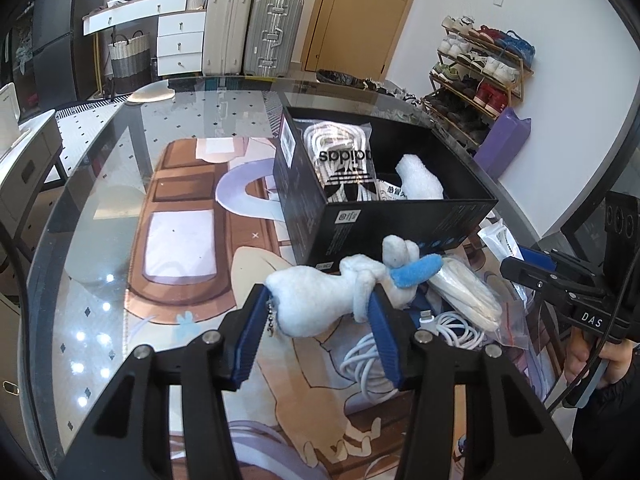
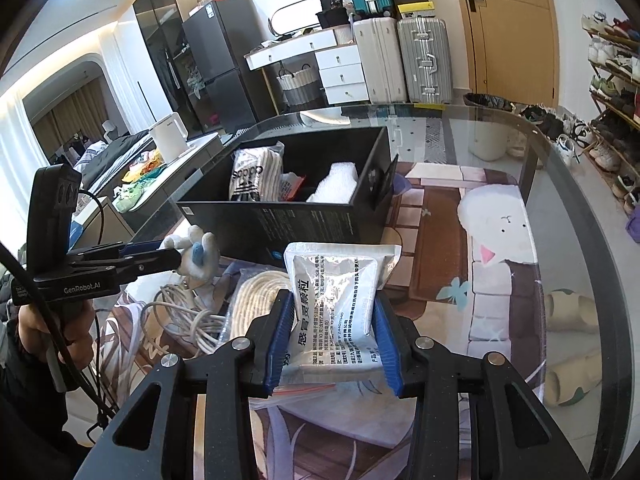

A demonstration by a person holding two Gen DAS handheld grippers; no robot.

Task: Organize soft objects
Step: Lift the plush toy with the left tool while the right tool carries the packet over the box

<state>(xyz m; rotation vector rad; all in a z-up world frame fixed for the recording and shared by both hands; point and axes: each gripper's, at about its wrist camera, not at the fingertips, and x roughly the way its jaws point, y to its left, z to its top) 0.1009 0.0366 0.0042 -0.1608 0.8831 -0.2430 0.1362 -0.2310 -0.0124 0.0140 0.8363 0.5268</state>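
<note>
My left gripper is shut on a white plush toy with a blue part and holds it above the table, just in front of the black box. The toy also shows in the right wrist view. My right gripper is shut on a silver foil packet with printed text, held in front of the black box. The box holds a bagged adidas item, a white foam piece and a small packet.
On the glass table lie coiled white cables, a bagged coil of white cord and a clear zip bag. Suitcases, drawers and a shoe rack stand beyond the table.
</note>
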